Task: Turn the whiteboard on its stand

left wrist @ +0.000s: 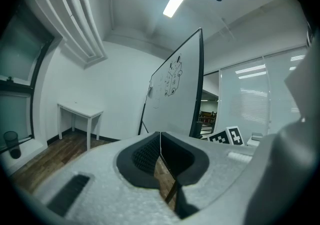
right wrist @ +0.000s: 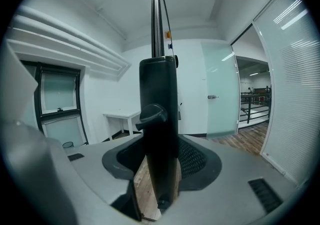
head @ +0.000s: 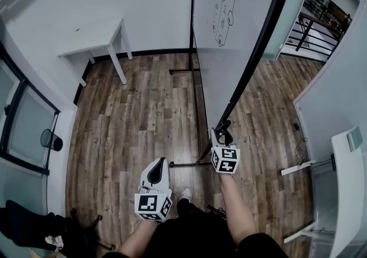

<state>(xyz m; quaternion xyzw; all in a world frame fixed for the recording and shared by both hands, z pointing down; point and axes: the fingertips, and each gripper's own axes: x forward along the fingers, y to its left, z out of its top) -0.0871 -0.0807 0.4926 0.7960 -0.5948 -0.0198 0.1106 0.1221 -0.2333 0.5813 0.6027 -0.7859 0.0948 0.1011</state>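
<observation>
Head view: whiteboard point(head: 229, 39) upright on its stand point(head: 184, 164) over the wood floor point(head: 143, 113), seen nearly edge-on; right tool point(head: 221, 135) at its black side frame point(head: 256, 50), left tool point(head: 156, 169) low and apart from it.

Left gripper view: jaws pressed together, nothing between, whiteboard ahead.

Right gripper view: jaws clamped on the black side frame, just beside a knob point(right wrist: 151, 115).
</observation>
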